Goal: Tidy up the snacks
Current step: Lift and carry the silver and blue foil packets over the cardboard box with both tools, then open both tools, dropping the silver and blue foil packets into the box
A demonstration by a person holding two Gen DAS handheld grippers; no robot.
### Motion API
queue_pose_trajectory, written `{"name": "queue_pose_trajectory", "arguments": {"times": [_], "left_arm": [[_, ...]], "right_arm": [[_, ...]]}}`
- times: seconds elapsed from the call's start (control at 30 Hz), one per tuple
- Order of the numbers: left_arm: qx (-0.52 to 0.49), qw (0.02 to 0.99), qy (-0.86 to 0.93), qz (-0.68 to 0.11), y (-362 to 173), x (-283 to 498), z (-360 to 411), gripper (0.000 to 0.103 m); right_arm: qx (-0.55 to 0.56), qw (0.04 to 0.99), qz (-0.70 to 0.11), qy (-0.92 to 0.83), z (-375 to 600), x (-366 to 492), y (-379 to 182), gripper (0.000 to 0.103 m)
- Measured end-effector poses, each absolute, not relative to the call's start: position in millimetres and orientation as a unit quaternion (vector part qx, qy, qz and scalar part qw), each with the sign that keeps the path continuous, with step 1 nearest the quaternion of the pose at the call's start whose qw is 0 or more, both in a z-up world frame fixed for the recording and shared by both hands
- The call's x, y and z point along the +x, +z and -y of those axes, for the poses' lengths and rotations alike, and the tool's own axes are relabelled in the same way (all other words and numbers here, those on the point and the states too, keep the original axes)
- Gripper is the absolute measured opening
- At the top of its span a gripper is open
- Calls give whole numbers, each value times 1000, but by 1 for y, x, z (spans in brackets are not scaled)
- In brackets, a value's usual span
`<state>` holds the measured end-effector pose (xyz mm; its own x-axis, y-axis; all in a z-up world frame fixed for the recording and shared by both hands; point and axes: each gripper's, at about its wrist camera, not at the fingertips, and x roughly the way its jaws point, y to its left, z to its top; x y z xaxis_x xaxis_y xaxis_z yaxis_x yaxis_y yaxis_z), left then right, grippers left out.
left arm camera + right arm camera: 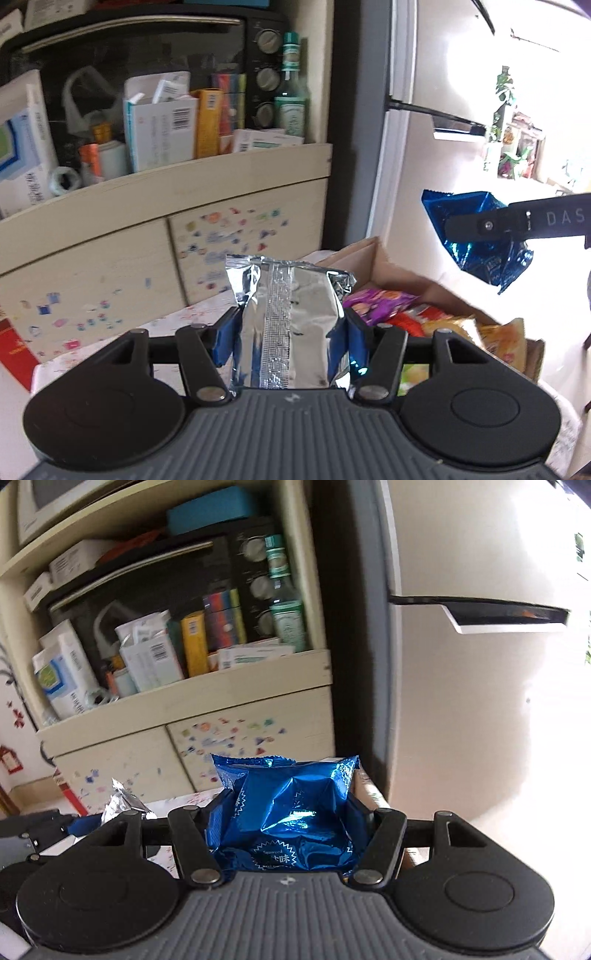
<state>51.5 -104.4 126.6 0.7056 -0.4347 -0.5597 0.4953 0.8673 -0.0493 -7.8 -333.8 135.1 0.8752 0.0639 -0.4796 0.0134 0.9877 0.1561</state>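
My left gripper point(290, 332) is shut on a silver foil snack packet point(291, 317), held upright with its back seam facing the camera. My right gripper point(288, 816) is shut on a blue foil snack packet point(288, 812). In the left wrist view the right gripper point(480, 225) shows at the right, holding the blue packet point(476, 236) in the air above a cardboard box point(391, 266) of snack bags. A corner of the silver packet point(123, 805) and the left gripper's finger show at the lower left of the right wrist view.
The box holds purple point(380, 301), red and yellow point(502, 338) snack bags. Behind stands a beige cabinet point(166, 195) with a cluttered shelf, a black toaster oven point(147, 55) and a green bottle point(291, 88). A white fridge point(480, 664) is at the right.
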Motion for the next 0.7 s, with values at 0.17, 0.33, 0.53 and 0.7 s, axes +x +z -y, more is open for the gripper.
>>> {"name": "queue_pose_trajectory", "arguments": {"times": [0.17,0.33,0.53,0.7], "left_arm": [[61,920,-268,-279,125,55,128,57],[61,916,-282,-279,120,63,148,57],[64,912,-282,-290,112,78,141,59],[62,891,-290,-345,96,100,105,76]], "right_arm": [[87,964,-252,-1,343,-8,134,68],[91,961,-262,-9,347,-5,129,68],[98,956,-277,-14,349,-1,125,68],[109,954,-280,-11,353,-3,127,68]]}}
